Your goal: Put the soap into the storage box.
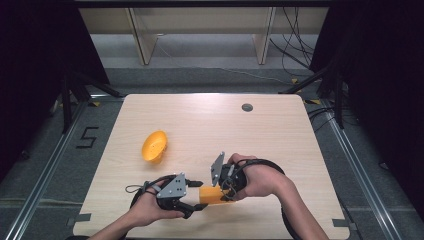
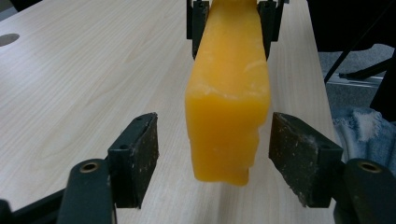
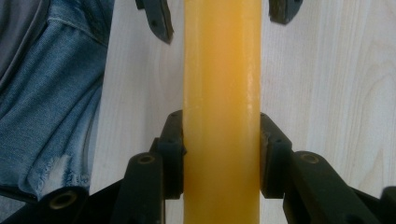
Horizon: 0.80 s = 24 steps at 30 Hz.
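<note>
- The left gripper (image 2: 212, 154) had its two black pads standing apart on either side of an orange block (image 2: 229, 98), neither pressing on it.
- At the far end, the right gripper (image 2: 232, 21) clamped the block.
- Below lay the pale wooden desk (image 2: 84, 79).

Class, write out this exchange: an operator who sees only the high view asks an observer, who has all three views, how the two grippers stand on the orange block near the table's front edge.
Operator: Is the right gripper really gripping the orange block?
Observer: Yes. In the right gripper view its jaws press on both sides of the block.
Operator: And the left gripper?
Observer: It has no grip. In the left gripper view its pads stand clear of the block on both sides, with the block's uneven end between them.
</note>
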### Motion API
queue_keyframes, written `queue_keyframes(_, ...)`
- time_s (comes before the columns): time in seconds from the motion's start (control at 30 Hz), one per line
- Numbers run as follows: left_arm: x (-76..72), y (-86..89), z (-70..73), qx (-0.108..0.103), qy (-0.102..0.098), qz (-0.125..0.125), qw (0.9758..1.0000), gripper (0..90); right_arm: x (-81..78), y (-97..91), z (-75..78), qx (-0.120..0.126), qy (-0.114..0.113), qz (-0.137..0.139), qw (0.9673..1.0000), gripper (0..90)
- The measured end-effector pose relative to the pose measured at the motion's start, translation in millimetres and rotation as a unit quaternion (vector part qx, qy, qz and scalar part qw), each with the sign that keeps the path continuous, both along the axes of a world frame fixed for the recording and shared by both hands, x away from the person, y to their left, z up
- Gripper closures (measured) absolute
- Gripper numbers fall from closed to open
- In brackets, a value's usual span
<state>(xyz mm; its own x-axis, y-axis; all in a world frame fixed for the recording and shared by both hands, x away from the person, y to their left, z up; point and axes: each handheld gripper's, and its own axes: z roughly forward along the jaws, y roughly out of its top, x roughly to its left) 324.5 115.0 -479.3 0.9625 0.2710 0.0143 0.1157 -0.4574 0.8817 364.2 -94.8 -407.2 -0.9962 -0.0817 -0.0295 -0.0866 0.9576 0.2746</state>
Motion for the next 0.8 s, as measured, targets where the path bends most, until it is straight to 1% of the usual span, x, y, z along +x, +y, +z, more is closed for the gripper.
queue_keyframes(0.07, 0.9, -0.8, -0.1, 0.004, 0.000, -0.001, 1.0000, 35.0, -1.7, 1.1, 0.3, -0.002, -0.001, -0.003, 1.0000, 61.9)
queue_keyframes(0.1, 0.9, -0.8, -0.1, 0.004, 0.000, -0.001, 1.0000, 35.9, -1.6, 1.7, 0.2, 0.002, 0.000, 0.001, 1.0000, 61.9)
queue_keyframes(0.13, 0.9, -1.5, -0.9, -0.001, 0.002, 0.001, 1.0000, 35.9, -1.6, 1.7, 0.2, 0.002, 0.000, 0.001, 1.0000, 61.9)
queue_keyframes(0.17, 0.8, -1.2, -1.2, -0.004, 0.008, -0.003, 1.0000, 39.2, -2.1, 2.3, 0.5, 0.000, -0.004, 0.000, 1.0000, 61.9)
queue_keyframes(0.2, 0.1, -1.0, -1.2, -0.004, 0.006, -0.001, 1.0000, 40.3, -2.2, 2.6, 0.6, -0.001, -0.004, -0.001, 1.0000, 61.9)
queue_keyframes(0.27, -0.8, -1.5, -2.2, -0.006, 0.008, -0.002, 0.9999, 42.4, -2.3, 2.8, 0.7, -0.003, -0.004, 0.001, 1.0000, 61.9)
queue_keyframes(0.3, -1.7, -2.1, -3.1, -0.007, 0.009, -0.002, 0.9999, 42.4, -2.2, 3.8, 0.1, 0.001, -0.004, 0.005, 1.0000, 61.9)
queue_keyframes(0.33, -2.0, -2.8, -3.5, -0.009, 0.010, -0.004, 0.9999, 44.2, -2.2, 4.9, 0.1, 0.001, -0.004, 0.011, 0.9999, 61.9)
queue_keyframes(0.37, -2.0, -3.0, -3.6, -0.011, 0.012, -0.003, 0.9999, 45.4, -2.9, 5.5, 0.0, 0.000, -0.002, 0.007, 1.0000, 61.9)
queue_keyframes(0.4, -1.9, -3.1, -3.4, -0.009, 0.013, -0.002, 0.9999, 46.5, -2.9, 6.5, -0.4, 0.001, -0.003, 0.014, 0.9999, 61.9)
queue_keyframes(0.47, -1.5, -3.2, -3.6, -0.010, 0.015, -0.003, 0.9998, 47.6, -4.9, 7.7, -0.7, -0.004, -0.001, 0.010, 0.9999, 61.9)
queue_keyframes(0.53, -1.6, -3.3, -3.9, -0.010, 0.017, -0.006, 0.9998, 49.4, -4.5, 8.5, -1.1, -0.003, -0.004, 0.015, 0.9999, 61.9)
queue_keyframes(0.57, -1.9, -3.5, -3.9, -0.012, 0.015, -0.012, 0.9997, 51.5, -3.2, 9.9, -2.4, 0.003, -0.006, 0.028, 0.9996, 61.9)
queue_keyframes(0.6, -1.9, -3.5, -3.9, -0.012, 0.015, -0.012, 0.9997, 52.9, -3.2, 9.9, -2.4, 0.003, -0.006, 0.028, 0.9996, 61.9)
queue_keyframes(0.63, -2.6, -4.1, -4.4, -0.017, 0.019, -0.015, 0.9996, 54.5, -4.6, 9.7, -1.8, -0.001, -0.002, 0.019, 0.9998, 61.9)
queue_keyframes(0.67, -2.6, -4.1, -4.4, -0.017, 0.019, -0.015, 0.9996, 55.6, -4.6, 9.7, -1.8, -0.001, -0.002, 0.019, 0.9998, 61.9)
queue_keyframes(0.7, -2.3, -3.7, -4.6, -0.013, 0.019, -0.020, 0.9995, 56.5, -5.6, 10.2, -2.1, -0.005, -0.003, 0.015, 0.9999, 61.9)
queue_keyframes(0.73, -2.4, -3.5, -4.5, -0.011, 0.017, -0.022, 0.9996, 57.0, -8.4, 10.0, -1.4, -0.016, 0.004, -0.002, 0.9999, 61.9)
queue_keyframes(0.77, -2.4, -3.5, -4.5, -0.011, 0.017, -0.022, 0.9996, 57.5, -9.0, 10.0, -1.3, -0.018, 0.005, -0.002, 0.9998, 61.8)
queue_keyframes(0.8, -0.9, -2.8, -4.0, -0.005, 0.007, -0.033, 0.9994, 57.8, -8.5, 10.4, -1.9, -0.015, 0.001, 0.005, 0.9999, 61.8)
